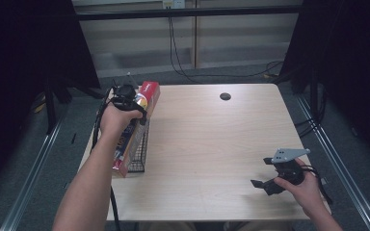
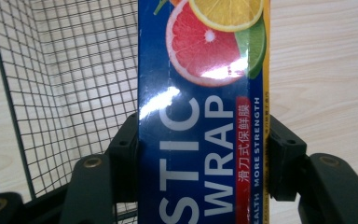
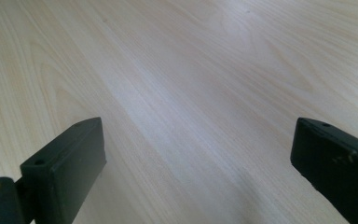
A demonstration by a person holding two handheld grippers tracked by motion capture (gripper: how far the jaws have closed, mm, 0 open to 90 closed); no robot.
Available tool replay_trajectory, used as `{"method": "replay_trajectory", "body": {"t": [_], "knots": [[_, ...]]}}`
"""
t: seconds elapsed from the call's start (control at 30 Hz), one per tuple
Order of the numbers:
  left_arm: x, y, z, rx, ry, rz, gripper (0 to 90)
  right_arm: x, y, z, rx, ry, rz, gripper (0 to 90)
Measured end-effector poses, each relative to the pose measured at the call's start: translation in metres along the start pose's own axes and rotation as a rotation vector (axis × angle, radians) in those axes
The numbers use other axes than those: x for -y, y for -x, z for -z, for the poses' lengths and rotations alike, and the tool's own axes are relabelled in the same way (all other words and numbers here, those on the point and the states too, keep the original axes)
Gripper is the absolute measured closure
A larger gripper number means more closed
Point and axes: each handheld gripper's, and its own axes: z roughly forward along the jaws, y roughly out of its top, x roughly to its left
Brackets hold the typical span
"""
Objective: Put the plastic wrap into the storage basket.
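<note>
Premises present as a lab or recording bay, not a home. A bare pale wood table (image 1: pixel 207 144) stands centre frame on grey carpet, flanked by black curtains (image 1: pixel 29 43) at upper left and right. Loose cables (image 1: pixel 183 57) hang at top centre, metal floor rails (image 1: pixel 339 159) run along both sides.

Both grippers matte black plastic, two blocky rectangular jaws each. Left gripper (image 2: pixel 204 154): brass-coloured screw inserts on jaw arms, small dark screw holes in jaw blocks; black cable trailing off body. Right gripper (image 3: pixel 198 163): flat-faced jaws, small holes near tips, scuffs on one jaw, brass insert at base; grey three-cornered plate (image 1: pixel 288 154) with holes on top, black cable at rear. Forearms bare, no sleeves visible.
</note>
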Motion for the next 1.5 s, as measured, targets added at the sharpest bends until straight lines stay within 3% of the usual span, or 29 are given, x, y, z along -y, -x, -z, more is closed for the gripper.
{"method": "replay_trajectory", "body": {"t": [0.33,0.47,0.7,0.9,1.0,1.17,1.5], "knots": [[0.004,-0.012,-0.001,-0.017,0.005,0.059,42.7,0.000,0.000,0.001,-0.001,0.003,-0.004,2.8],[0.006,-0.015,-0.002,-0.033,0.006,0.060,42.7,0.000,0.000,0.001,-0.002,0.004,-0.008,2.8],[0.011,-0.024,-0.007,-0.052,0.001,0.121,42.6,0.000,0.000,0.002,-0.002,0.005,-0.008,2.8],[0.013,-0.030,-0.010,-0.070,-0.006,0.142,42.6,0.000,0.000,0.002,-0.003,0.007,-0.008,2.8],[0.014,-0.031,-0.012,-0.068,-0.012,0.142,42.5,0.000,0.000,0.002,0.000,0.008,-0.007,2.8],[0.015,-0.031,-0.017,-0.061,-0.017,0.182,42.5,0.000,-0.001,0.002,-0.008,0.008,-0.008,2.8],[0.017,-0.033,-0.022,-0.062,-0.019,0.222,42.3,0.000,-0.001,0.002,-0.008,0.010,-0.007,2.8]]}}
